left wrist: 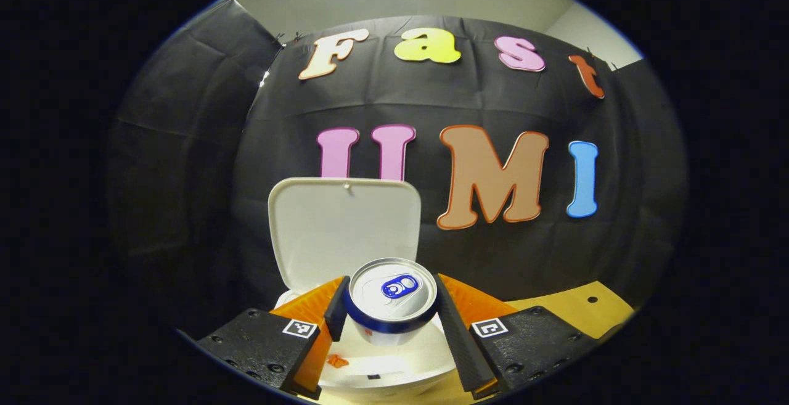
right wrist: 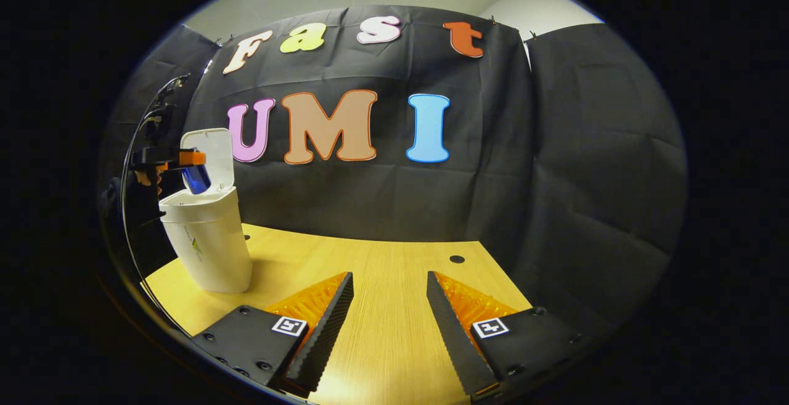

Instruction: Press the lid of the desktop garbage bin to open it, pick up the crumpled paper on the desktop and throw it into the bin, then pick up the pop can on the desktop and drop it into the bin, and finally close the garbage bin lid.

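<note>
Above open bin [left wrist: 376,368], left gripper [left wrist: 392,306] clamps can [left wrist: 391,299].

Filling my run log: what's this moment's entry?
left tool: shut on pop can over open bin | right tool: open | lid: up

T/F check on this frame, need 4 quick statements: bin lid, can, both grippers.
1. The bin lid stands open. True.
2. The left gripper holds the pop can over the bin's mouth. True.
3. The pop can lies on the table. False: it is off the table, pinched between the left gripper's fingers above the bin.
4. The right gripper is shut on the crumpled paper. False: its jaws stand apart with nothing between them, over bare tabletop.
</note>
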